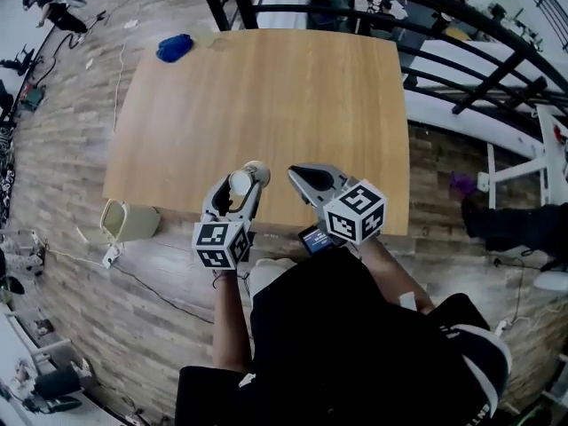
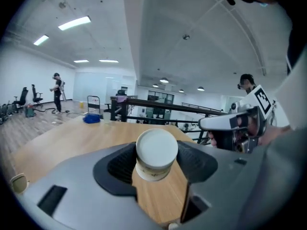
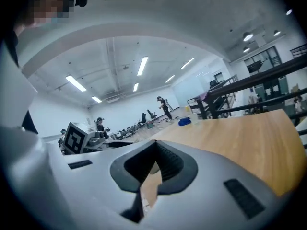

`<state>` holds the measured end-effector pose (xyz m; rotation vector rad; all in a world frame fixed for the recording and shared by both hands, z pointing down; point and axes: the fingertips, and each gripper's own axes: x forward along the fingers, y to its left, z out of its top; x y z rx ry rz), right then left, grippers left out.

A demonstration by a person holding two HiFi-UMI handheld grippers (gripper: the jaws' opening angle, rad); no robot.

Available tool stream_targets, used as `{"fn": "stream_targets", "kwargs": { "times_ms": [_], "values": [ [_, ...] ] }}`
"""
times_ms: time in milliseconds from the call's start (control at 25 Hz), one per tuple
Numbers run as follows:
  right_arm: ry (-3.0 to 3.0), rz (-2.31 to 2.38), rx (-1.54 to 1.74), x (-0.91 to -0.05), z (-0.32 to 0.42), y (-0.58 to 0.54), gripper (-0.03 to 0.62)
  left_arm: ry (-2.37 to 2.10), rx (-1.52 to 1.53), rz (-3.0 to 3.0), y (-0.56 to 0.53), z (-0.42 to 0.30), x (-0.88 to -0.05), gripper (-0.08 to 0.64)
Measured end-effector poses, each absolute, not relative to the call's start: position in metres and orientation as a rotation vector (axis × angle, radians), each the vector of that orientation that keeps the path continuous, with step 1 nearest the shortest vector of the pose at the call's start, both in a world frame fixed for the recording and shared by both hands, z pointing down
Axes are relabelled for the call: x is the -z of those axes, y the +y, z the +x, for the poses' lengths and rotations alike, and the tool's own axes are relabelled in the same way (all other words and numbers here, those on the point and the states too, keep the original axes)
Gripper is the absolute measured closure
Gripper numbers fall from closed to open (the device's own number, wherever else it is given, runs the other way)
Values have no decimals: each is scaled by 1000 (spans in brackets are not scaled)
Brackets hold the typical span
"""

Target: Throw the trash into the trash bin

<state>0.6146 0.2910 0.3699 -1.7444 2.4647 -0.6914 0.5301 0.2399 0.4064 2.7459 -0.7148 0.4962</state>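
Above wooden table (image 2: 67,138), cup (image 2: 157,147) lies along left tongs (image 2: 157,169), white end rearward.

a large open-plan office or lab hall, not a home. pale wood-look plank floor (image 1: 80,176) runs well past a plain wooden table (image 1: 266,105), and loose cables (image 1: 117,78) trail over it on the left. black equipment (image 1: 55,11) lies on the floor in the far left corner. a heavy black metal railing (image 1: 461,69) runs along the table's far and right sides, with a white metal frame (image 1: 532,162) beyond it on the right. overhead is a high white ceiling with long strip lights (image 2: 74,23). wheeled office chairs (image 2: 21,98) line the far left wall, and a person (image 2: 57,92) stands near them.
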Motion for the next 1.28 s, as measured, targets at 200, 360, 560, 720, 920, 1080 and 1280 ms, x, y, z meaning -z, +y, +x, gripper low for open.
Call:
{"fn": "stream_targets", "kwargs": {
  "times_ms": [200, 360, 560, 720, 920, 1080, 1280],
  "values": [
    [2649, -1553, 647, -348, 529, 238, 595, -1014, -382, 2721, 198, 432, -369, 287],
    [2741, -1443, 620, -331, 463, 212, 595, -1185, -354, 2700, 177, 356, -347, 287],
    [2848, -1330, 536, -310, 387, 183, 595, -1276, -133, 2626, 163, 278, -319, 287],
    [2907, -1257, 502, -311, 329, 169, 595, -1322, -61, 2616, 163, 224, -311, 287],
    [3015, -1121, 494, -323, 251, 158, 595, -1448, 22, 2549, 169, 150, -312, 287],
    [3160, -967, 445, -328, 186, 150, 595, -1549, 91, 2449, 163, 95, -319, 287],
    [3217, -861, 433, -334, 131, 121, 595, -1582, 150, 2371, 142, 52, -333, 287]
  ]
}}
